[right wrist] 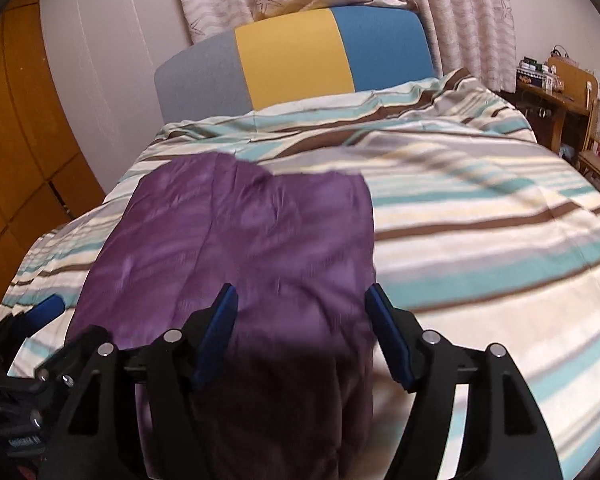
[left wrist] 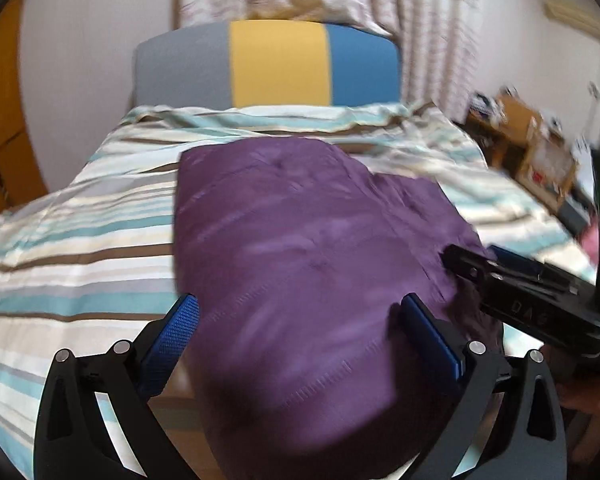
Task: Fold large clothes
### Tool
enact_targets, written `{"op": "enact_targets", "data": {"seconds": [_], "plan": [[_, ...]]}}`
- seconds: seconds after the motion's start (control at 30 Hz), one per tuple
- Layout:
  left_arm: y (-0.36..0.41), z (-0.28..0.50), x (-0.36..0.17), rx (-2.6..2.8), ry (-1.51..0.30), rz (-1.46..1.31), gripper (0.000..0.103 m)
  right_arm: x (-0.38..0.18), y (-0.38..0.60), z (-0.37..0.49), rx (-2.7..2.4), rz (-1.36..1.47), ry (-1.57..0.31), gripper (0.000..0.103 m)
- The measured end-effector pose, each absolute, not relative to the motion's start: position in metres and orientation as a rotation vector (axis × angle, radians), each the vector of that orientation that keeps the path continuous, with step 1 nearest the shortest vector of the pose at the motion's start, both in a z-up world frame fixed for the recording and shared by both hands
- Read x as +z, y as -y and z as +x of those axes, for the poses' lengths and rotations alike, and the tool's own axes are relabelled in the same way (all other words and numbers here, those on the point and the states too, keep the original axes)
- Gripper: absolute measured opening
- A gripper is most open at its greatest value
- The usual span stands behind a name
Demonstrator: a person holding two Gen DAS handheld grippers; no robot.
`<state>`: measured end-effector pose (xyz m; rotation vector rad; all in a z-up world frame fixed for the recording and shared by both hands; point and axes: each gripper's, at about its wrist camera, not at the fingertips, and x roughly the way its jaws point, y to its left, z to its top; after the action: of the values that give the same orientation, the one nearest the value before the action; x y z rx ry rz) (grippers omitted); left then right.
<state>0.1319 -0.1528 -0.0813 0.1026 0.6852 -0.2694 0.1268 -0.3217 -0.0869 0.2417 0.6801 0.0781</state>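
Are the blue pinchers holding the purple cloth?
No. The left gripper and right gripper are both open over the purple cloth, pinching nothing.

Purple garment on the bed.
Spread flat, lightly wrinkled; its near end droops over the bed's near edge.

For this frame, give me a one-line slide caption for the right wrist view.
Open right hand-held gripper poised over purple garment spread on striped bedspread.
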Motion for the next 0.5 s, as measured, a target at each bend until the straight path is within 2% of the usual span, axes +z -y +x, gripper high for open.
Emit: {"op": "enact_targets", "data": {"seconds": [0.2,0.5], "plan": [[0.158,0.138,-0.117,-0.239,-0.72,0.227,0.1,-0.12,0.318,0.118,0.074,0.218,-0.75,0.071],[0.157,0.137,-0.121,-0.234,-0.715,0.236,0.1,-0.13,0.317,0.119,0.066,0.212,-0.771,0.074]]}}
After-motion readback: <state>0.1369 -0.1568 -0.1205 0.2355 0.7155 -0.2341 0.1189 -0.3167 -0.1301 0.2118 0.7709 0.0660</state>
